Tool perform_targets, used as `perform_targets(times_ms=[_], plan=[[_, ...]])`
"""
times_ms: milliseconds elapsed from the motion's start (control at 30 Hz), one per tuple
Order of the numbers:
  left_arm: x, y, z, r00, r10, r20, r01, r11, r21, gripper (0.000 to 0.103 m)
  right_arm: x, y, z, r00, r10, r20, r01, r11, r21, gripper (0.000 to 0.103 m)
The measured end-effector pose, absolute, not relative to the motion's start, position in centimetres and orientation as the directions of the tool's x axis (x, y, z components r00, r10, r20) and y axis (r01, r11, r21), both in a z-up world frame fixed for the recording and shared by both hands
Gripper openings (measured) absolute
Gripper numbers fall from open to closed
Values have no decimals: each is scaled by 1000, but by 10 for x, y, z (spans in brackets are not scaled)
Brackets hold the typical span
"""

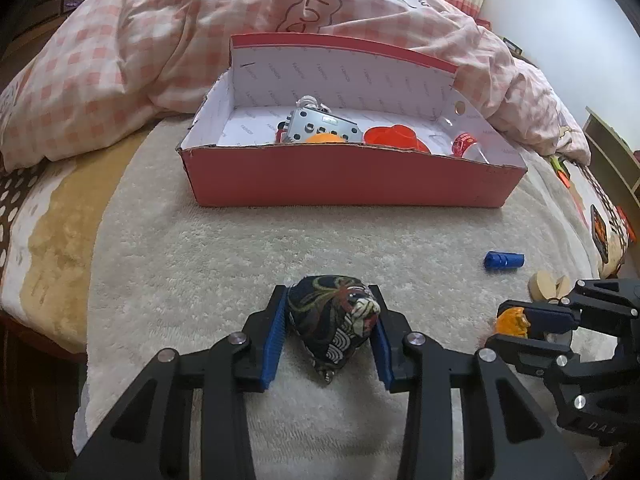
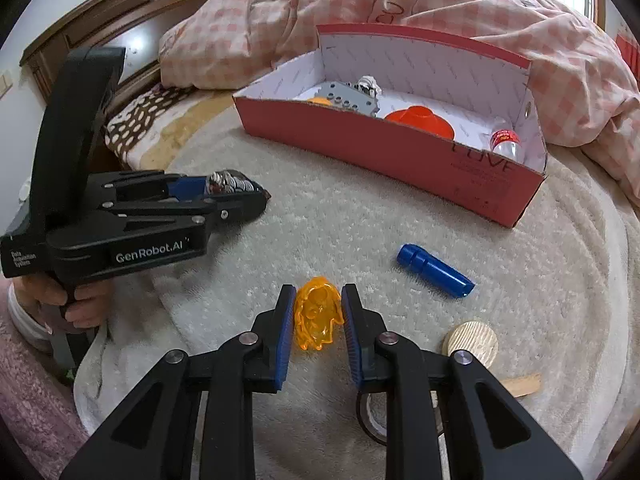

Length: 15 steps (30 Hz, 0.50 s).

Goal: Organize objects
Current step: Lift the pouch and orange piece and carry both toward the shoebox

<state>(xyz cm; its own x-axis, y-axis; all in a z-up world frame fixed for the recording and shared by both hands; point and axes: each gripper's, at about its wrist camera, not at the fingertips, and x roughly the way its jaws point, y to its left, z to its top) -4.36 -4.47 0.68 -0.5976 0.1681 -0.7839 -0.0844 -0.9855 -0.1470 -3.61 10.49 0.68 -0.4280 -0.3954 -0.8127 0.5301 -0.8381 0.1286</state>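
A dark patterned fabric pouch (image 1: pixel 332 320) lies on the cream blanket, and my left gripper (image 1: pixel 328 296) is shut on it, both blue pads against its sides. The right wrist view shows that left gripper (image 2: pixel 248 196) from the side with the pouch (image 2: pixel 228 182) in it. My right gripper (image 2: pixel 318 292) is shut on a translucent orange plastic piece (image 2: pixel 318 312); the pair sits at the right edge of the left wrist view (image 1: pixel 500 322). Beyond stands an open red shoe box (image 1: pixel 352 176) holding a grey perforated block (image 1: pixel 320 128), an orange-red cap (image 1: pixel 394 138) and a small bottle (image 2: pixel 506 144).
A blue cylinder (image 2: pixel 434 270) lies on the blanket right of my right gripper. A wooden disc (image 2: pixel 472 342), a wooden stick (image 2: pixel 522 385) and a tape roll (image 2: pixel 372 420) sit near its right finger. A pink checked quilt (image 1: pixel 160 40) is heaped behind the box. A hand (image 2: pixel 80 308) holds the left gripper.
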Motion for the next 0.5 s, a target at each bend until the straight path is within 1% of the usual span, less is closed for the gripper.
perform_targets(times_ms=[167,500], plan=[[-43,-44,11,-595,158,-788,-72,-987,-143,37,-36,109,11,-440,-405,-801,522,-842,139,24],[-47,-38,32,-626,116,-771,-69,-993,-93,37,-37,117,23,-466,-419,-779,502,-850,157,24]])
